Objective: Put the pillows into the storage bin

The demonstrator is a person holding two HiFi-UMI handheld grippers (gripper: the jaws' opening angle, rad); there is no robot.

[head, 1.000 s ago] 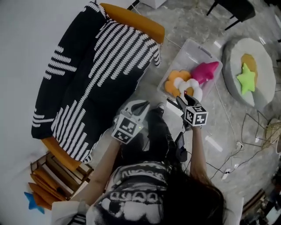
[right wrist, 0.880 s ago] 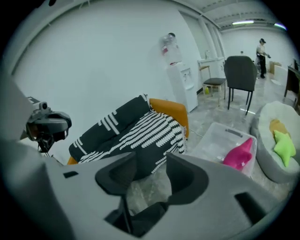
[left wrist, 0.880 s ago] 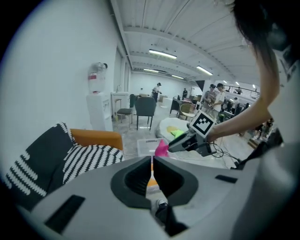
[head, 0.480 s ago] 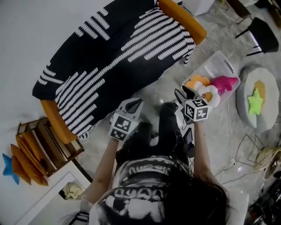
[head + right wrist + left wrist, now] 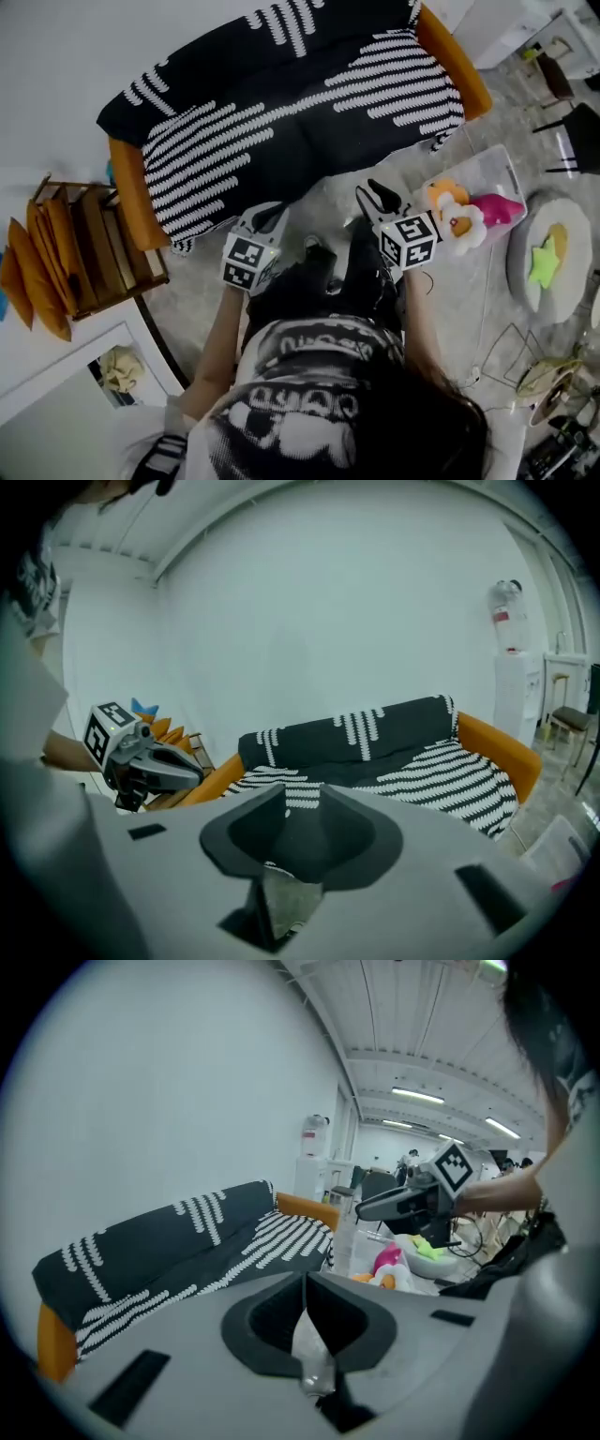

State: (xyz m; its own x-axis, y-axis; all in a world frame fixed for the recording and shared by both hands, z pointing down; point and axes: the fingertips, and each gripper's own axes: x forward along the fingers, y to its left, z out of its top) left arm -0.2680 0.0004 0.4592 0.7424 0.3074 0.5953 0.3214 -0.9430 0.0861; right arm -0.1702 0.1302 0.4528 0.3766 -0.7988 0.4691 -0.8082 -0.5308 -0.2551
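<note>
**Mia:** What is way over on the left?

**Ben:** A wooden rack (image 5: 103, 248) with orange cushions (image 5: 23, 286) leaning on it. Just right of it is a big sofa (image 5: 281, 122). It is black with white stripes and has orange ends.

**Mia:** Where are the tools?

**Ben:** The person holds both in the air, near the front of the sofa. The left tool (image 5: 274, 210) is closed tight. Its two jaws meet and nothing is between them.

**Mia:** And the other one?

**Ben:** The right tool (image 5: 370, 193) is just right of the left one, and they are apart. Its jaws have just been closing, but there is a small gap between them. It holds nothing. You only see the sofa through the gap.

**Mia:** Where are the pillows?

**Ben:** The clear storage bin (image 5: 495, 167) sits on the floor, right of the right tool and near the sofa's right end. Three pillows lie in it. There is an orange flower pillow (image 5: 441, 193), a white flower pillow (image 5: 466, 228) and a pink star pillow (image 5: 499, 208). They all touch each other.

**Mia:** Anything more to the right?

**Ben:** Yes, a green star pillow (image 5: 544, 263). It lies on a round white pad (image 5: 567, 286) on the floor, outside the bin.
</note>
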